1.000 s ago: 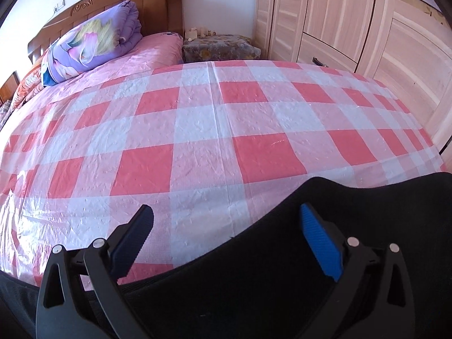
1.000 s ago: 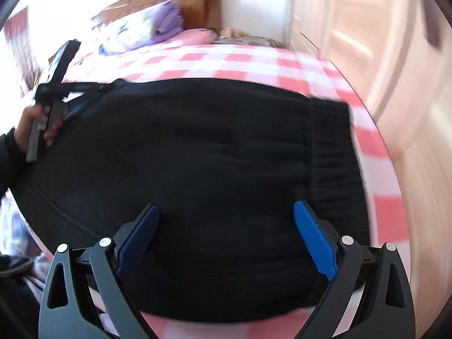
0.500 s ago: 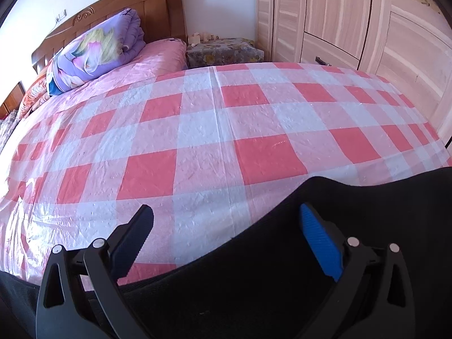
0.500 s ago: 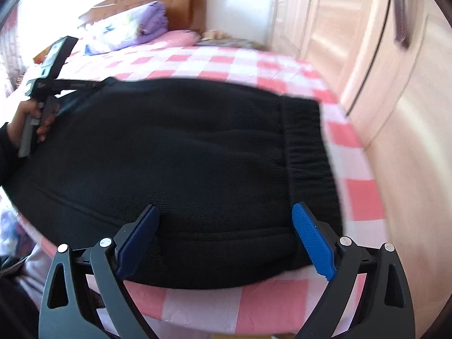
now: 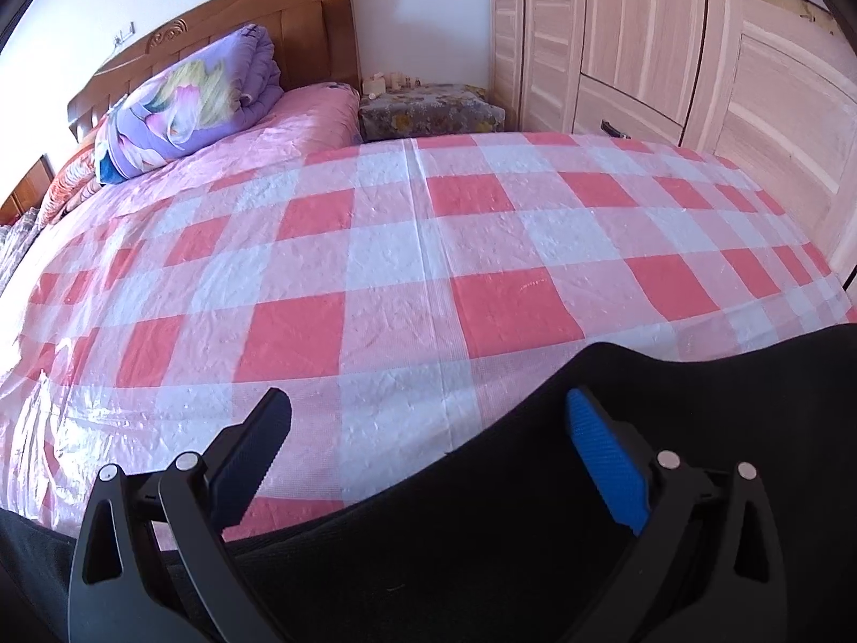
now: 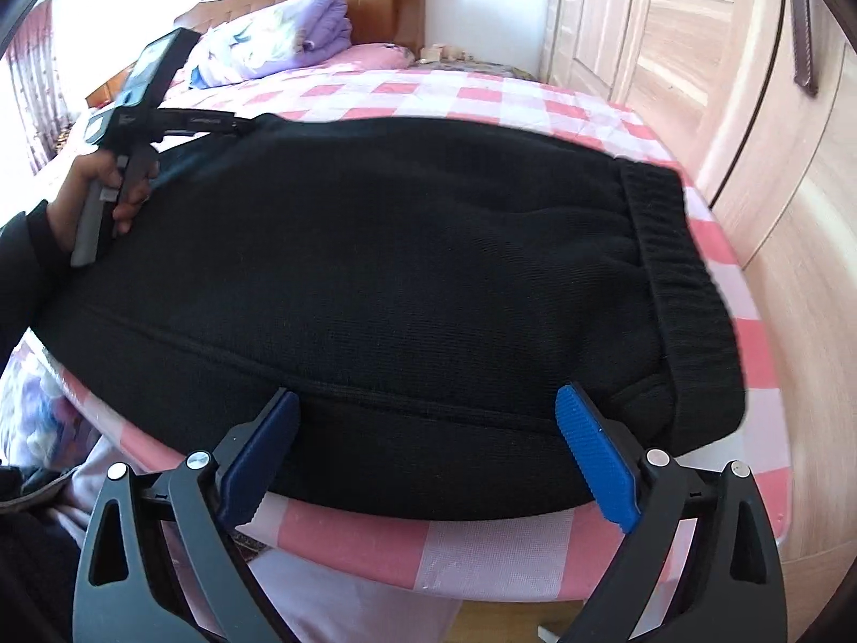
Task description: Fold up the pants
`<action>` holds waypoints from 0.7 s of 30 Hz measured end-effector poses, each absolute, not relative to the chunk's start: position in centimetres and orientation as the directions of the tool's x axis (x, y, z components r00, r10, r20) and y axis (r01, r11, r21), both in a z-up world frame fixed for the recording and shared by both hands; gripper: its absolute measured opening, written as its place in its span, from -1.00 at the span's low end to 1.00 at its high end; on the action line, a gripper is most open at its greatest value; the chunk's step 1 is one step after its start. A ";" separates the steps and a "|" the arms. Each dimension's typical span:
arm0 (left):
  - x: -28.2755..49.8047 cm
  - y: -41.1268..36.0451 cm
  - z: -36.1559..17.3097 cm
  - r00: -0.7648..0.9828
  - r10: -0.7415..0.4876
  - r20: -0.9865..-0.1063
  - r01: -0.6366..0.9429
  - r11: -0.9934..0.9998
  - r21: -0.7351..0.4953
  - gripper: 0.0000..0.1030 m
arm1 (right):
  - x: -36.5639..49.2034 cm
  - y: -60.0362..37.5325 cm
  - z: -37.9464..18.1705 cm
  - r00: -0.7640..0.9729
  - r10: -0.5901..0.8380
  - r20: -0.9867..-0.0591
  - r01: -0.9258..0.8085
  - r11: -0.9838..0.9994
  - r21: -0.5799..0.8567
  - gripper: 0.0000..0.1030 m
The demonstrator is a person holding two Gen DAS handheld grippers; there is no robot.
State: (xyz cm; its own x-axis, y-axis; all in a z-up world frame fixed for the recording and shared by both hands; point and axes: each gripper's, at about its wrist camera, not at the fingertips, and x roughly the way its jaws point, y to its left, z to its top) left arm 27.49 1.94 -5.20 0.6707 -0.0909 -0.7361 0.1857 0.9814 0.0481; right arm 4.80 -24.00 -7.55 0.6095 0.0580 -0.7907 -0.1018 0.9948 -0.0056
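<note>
- Black pants [image 6: 375,268] lay spread flat on the pink checked cover [image 5: 375,246] at the bed's near edge, waistband [image 6: 675,289] toward the wardrobe [image 5: 696,37].
- Left gripper [image 5: 428,455], jaws apart, hovered over their far edge.
- Right gripper [image 6: 428,461], jaws apart, hovered at their near edge.

The pants [image 6: 375,278] lie on the bed [image 5: 375,268] across the lower frame, waistband [image 6: 680,289] at right. The quilt [image 5: 187,107] sits upper left against the headboard [image 5: 257,37]. The nightstand [image 5: 428,112] stands top centre, the wardrobe [image 5: 669,43] upper right.
</note>
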 end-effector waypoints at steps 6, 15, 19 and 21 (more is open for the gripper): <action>19.3 6.1 1.8 0.826 -0.081 -0.558 0.144 0.987 0.069 0.96 | 3.9 -20.4 -3.3 0.691 0.154 -0.706 -0.181 0.983 0.038 0.79; 8.7 21.8 -1.8 0.741 0.128 -0.659 -0.100 0.992 0.080 0.96 | 7.2 -10.0 -3.3 0.643 0.330 -0.691 -0.412 0.910 0.051 0.83; 7.5 24.6 -4.3 0.693 0.206 -0.691 -0.158 0.978 0.133 0.96 | 9.2 -5.4 -3.6 0.596 0.387 -0.703 -0.489 0.870 0.063 0.83; 8.0 25.1 -5.4 0.658 0.216 -0.721 -0.174 0.976 0.133 0.96 | 10.4 -2.9 -4.4 0.562 0.387 -0.731 -0.518 0.854 0.054 0.83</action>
